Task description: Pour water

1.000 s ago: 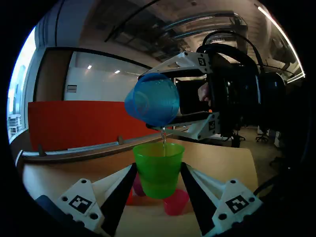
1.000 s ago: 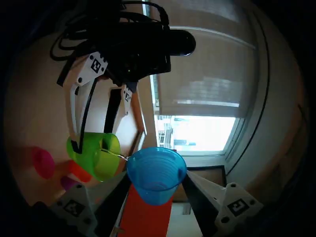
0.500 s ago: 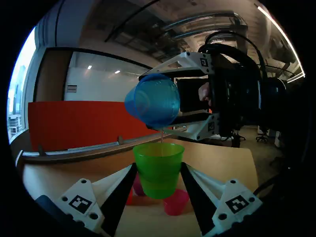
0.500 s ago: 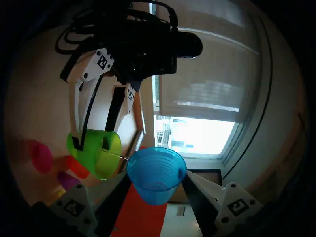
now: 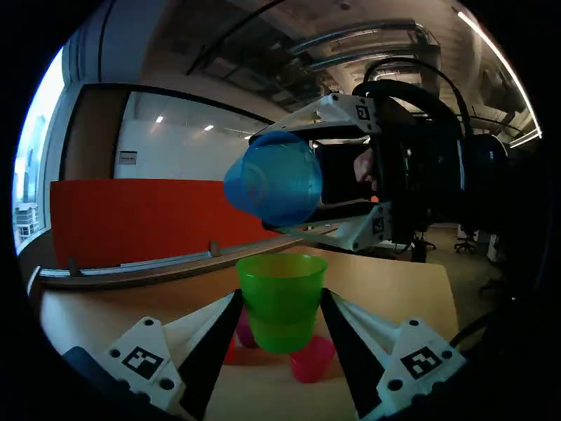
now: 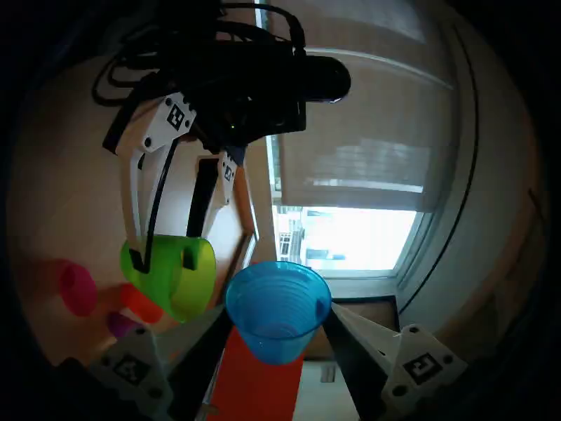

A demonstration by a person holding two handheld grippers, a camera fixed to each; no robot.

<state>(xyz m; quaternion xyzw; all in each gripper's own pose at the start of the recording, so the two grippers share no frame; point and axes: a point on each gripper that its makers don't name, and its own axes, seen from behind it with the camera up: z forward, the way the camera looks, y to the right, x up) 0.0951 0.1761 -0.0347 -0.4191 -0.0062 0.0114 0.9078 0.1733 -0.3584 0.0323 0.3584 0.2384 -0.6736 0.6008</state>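
Blue cup (image 6: 278,312): clamped between both fingers of right gripper (image 6: 277,319), tipped on its side, just above rim of green cup (image 5: 282,312). Stream running a moment ago has stopped; pour judged finished, righting likely next. Green cup: clenched upright in left gripper (image 5: 280,298), below. Farther out: small pink cup (image 5: 312,358) on table (image 5: 393,288).

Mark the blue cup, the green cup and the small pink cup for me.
blue cup (image 5: 275,179), left gripper view, tilted side wall.
green cup (image 5: 282,305), left gripper view, front wall below the rim.
small pink cup (image 5: 313,359), left gripper view, its visible side.
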